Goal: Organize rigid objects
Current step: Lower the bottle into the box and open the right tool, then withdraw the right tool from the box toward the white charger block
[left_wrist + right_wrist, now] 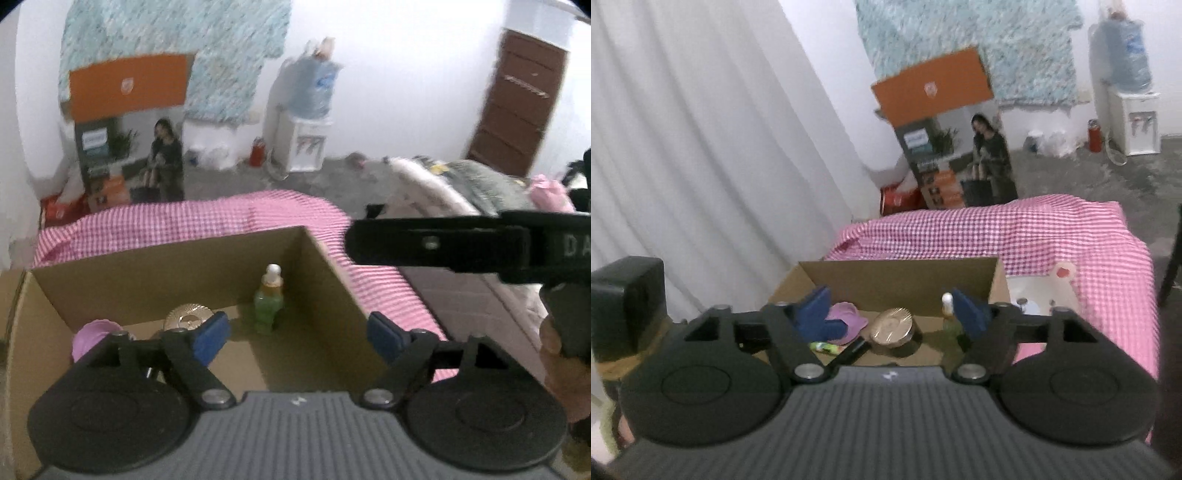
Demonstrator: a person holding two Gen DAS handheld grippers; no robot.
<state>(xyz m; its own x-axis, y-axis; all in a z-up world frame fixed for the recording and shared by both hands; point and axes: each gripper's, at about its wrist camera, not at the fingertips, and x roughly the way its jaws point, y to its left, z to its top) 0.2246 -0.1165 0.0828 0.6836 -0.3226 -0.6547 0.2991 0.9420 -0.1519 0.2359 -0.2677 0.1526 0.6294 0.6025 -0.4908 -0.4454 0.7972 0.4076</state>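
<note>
Hovering over cardboard box [155, 273]: both claws empty (bottle [269, 303] seemingly upright).

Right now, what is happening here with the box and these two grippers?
A person is sorting small things into a cardboard box on a pink checked cloth. Both the left gripper and the right gripper stand open and hold nothing. Inside the box are a green bottle, a gold round tin and a pink object. A white item lies outside on the cloth.
</note>
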